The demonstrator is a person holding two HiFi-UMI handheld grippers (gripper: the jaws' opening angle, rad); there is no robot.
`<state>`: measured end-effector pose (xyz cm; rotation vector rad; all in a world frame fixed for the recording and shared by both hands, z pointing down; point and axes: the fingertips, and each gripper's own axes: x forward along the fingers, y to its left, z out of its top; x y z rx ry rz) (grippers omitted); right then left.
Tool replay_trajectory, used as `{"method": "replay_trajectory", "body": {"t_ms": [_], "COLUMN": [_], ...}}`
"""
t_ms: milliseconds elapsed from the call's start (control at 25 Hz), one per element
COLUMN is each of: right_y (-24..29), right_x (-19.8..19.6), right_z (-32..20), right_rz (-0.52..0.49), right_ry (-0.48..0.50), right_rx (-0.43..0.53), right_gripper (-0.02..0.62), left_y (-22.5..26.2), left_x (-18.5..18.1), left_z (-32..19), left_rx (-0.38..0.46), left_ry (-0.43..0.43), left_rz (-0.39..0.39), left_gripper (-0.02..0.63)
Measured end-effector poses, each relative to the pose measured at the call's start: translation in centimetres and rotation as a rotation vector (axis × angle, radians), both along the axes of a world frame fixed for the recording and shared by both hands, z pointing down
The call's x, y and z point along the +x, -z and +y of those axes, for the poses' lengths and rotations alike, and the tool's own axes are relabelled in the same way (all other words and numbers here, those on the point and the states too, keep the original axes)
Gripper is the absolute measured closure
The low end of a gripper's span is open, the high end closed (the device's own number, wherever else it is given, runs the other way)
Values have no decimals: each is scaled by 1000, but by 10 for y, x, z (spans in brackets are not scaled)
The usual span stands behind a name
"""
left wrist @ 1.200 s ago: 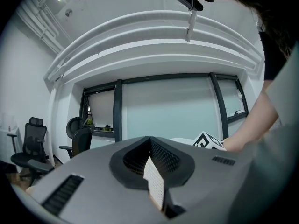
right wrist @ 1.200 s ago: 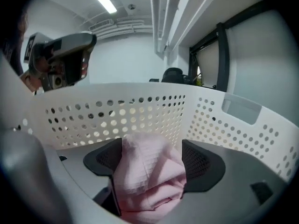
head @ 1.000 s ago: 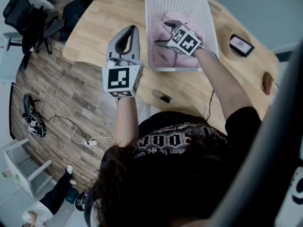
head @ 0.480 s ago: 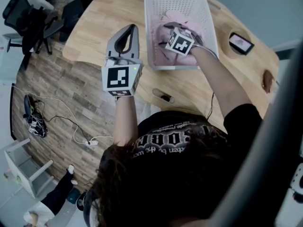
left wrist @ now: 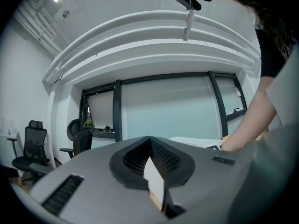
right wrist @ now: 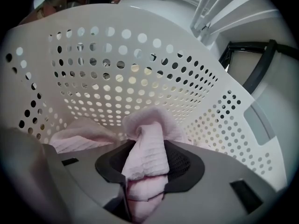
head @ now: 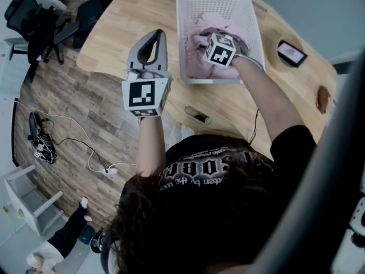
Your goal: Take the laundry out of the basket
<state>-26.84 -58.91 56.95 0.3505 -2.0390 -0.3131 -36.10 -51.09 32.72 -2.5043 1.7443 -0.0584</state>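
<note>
Change noted: a second ago the right claw [head: 204, 37] stands wide apart above the laundry. It is now lower in the basket [head: 181, 39] and its jaws are closing, with a fold of the pink cloth [head: 194, 64] between them and pressed by the pads. Judgement: the grasp is made or nearly made, but the cloth is not yet lifted. All the laundry lies inside the basket, which sits on the worktop [head: 128, 21].

The left claw [head: 158, 37] is unchanged. It is clenched on nothing and held above the worktop just beside the basket.

View comparison: the right gripper view alone shows the cloth bunched up through the claw [right wrist: 145, 171], against the perforated basket wall [right wrist: 117, 69]. The head view hides this behind the marker cube but shows how both claws are placed. The left gripper view shows its claw [left wrist: 150, 171] and the room's windows, and no laundry.
</note>
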Motion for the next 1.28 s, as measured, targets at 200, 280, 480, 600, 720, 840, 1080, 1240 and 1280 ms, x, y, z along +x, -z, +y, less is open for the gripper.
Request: {"method": "replay_trajectory", "body": {"t_ms": [200, 280, 480, 600, 720, 840, 1080, 1240, 1280], "right_y": [8, 12, 28, 35, 47, 58, 89, 110, 115], "right_x": [-2, -1, -1, 1, 4, 4, 10, 10, 9], "right_z": [-1, -2, -7, -7, -9, -10, -10, -7, -6], "right_rz": [-27, -39, -55, -63, -89, -124, -226, -260, -272], "right_ry": [-12, -21, -24, -31, -50, -68, -117, -127, -129], "right_rx": [-12, -6, 53, 60, 71, 82, 97, 136, 147], "right_gripper": [438, 454, 466, 468, 470, 471, 476, 479, 479], "left_y": [-1, -3, -4, -5, -5, -4, 0, 2, 3], "left_x": [-2, -1, -2, 0, 4, 7, 16, 21, 22], "left_z": [3, 3, 2, 2, 0, -2, -3, -2, -2], "left_rx": [-4, -4, -7, -8, -8, -4, 3, 10, 12], "left_ry": [7, 6, 10, 6, -3, -12, -35, -49, -52], "left_rz": [-3, -4, -2, 0, 2, 3, 2, -4, -5], "left_gripper": [604, 604, 604, 604, 604, 604, 604, 604, 604]}}
